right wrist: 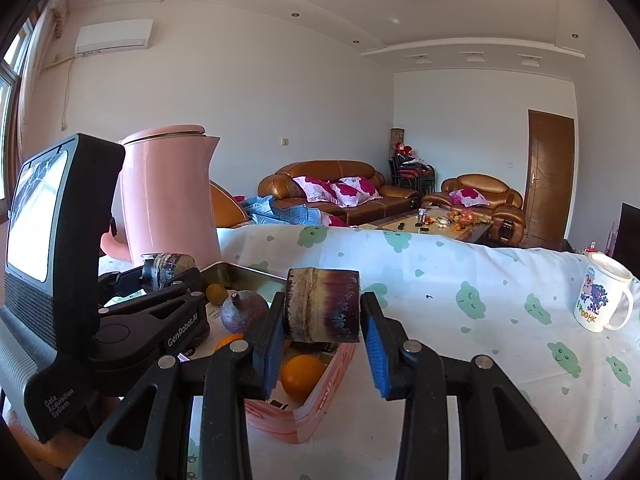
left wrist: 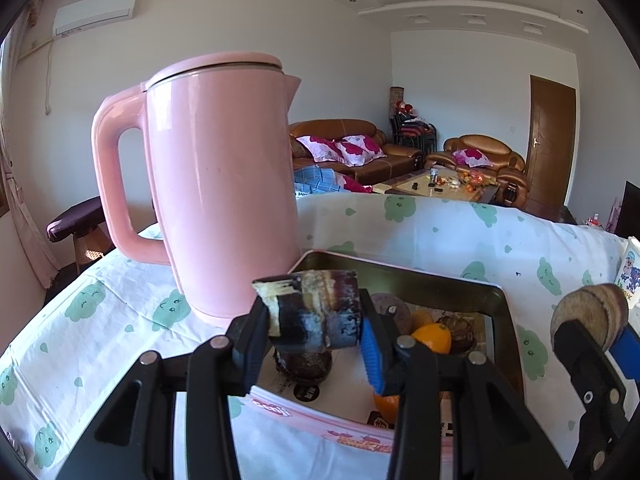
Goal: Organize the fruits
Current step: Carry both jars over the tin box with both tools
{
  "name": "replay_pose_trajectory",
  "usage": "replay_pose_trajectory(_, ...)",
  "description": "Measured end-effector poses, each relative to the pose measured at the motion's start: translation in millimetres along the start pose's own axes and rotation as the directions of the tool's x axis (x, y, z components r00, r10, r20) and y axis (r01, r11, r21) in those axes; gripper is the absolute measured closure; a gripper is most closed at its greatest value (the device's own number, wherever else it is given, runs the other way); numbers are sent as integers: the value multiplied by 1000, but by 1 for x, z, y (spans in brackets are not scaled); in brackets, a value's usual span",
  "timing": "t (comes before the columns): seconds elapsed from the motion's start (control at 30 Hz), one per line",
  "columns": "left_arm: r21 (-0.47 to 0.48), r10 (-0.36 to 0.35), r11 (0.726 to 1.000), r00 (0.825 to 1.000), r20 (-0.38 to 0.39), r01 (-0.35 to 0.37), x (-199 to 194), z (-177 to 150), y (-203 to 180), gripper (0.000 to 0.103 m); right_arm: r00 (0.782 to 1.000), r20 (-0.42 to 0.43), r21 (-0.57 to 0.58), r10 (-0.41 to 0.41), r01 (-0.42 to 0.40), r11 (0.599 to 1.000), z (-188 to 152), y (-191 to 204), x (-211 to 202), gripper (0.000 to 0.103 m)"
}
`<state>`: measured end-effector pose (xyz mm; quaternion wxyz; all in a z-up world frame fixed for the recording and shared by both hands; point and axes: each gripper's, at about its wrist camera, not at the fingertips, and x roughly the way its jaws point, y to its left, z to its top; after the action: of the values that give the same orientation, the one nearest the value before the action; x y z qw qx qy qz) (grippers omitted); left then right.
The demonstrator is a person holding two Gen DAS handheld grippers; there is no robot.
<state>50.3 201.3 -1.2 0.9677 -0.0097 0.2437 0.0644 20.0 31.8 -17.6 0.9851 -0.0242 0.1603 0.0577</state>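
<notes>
My left gripper [left wrist: 314, 326] is shut on a dark purple sugarcane piece [left wrist: 316, 312] and holds it above the pink tin box [left wrist: 404, 270]. My right gripper [right wrist: 322, 324] is shut on another sugarcane piece [right wrist: 322, 306] over the box's near right corner [right wrist: 320, 392]. Inside the box lie oranges [left wrist: 432, 338] [right wrist: 302, 376], a purple passion fruit [right wrist: 244, 312] and more dark sugarcane pieces [left wrist: 304, 364]. The right gripper with its piece shows at the right edge of the left wrist view [left wrist: 588, 316]. The left gripper shows at the left of the right wrist view [right wrist: 168, 276].
A tall pink kettle [left wrist: 216, 184] stands just left of the box. A white cartoon mug [right wrist: 602, 300] stands at the table's right. The table has a white cloth with green cloud prints [right wrist: 460, 280]. Sofas and a coffee table are behind.
</notes>
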Motion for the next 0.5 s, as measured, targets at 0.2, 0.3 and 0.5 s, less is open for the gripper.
replay_pose_trajectory(0.2, -8, -4, 1000, 1000, 2, 4, -1, -1, 3, 61, 1000, 7, 3, -3, 3, 1000, 0, -1, -3, 65)
replay_pose_trajectory(0.3, -32, -4, 999, 1000, -5, 4, -4, -3, 10, 61, 1000, 11, 0, -5, 5, 1000, 0, -2, -5, 65)
replay_pose_trajectory(0.5, -85, 20, 996, 1000, -11, -21, -11, -7, 34, 61, 1000, 20, -11, -12, 13, 1000, -1, 0, -8, 65)
